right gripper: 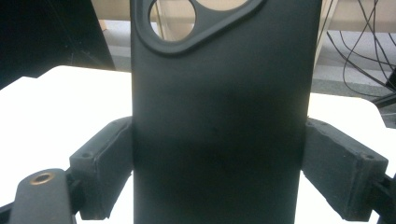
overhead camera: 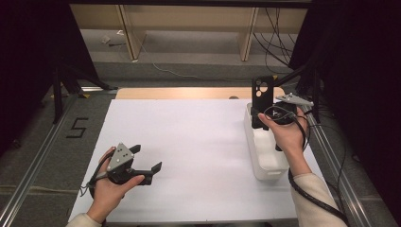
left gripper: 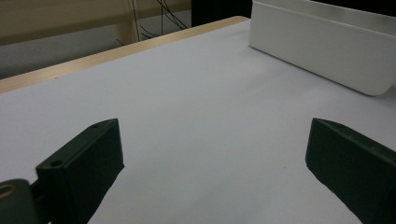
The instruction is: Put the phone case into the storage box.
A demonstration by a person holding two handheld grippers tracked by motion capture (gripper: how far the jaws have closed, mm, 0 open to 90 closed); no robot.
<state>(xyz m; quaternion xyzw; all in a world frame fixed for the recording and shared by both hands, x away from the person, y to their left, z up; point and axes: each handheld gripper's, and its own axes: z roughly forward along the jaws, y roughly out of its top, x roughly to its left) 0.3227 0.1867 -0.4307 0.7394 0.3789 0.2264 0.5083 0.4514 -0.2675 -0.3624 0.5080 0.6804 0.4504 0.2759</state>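
Observation:
A black phone case [overhead camera: 262,91] with a round camera cut-out stands upright in my right gripper [overhead camera: 258,118], above the far end of a white bin [overhead camera: 265,166]. In the right gripper view the case [right gripper: 219,107] sits between the two pads, which press on its side edges, so my right gripper [right gripper: 218,168] is shut on it. My left gripper [overhead camera: 148,157] rests low over the white sheet [overhead camera: 189,142] at the front left. Its jaws stand wide apart with nothing between them, as the left gripper view [left gripper: 215,154] shows.
The long white bin [left gripper: 327,46] lies along the right side of the sheet. A strip of wooden tabletop [overhead camera: 189,92] shows behind the sheet. Metal rails [overhead camera: 331,156] run along both sides, and cables hang at the back right.

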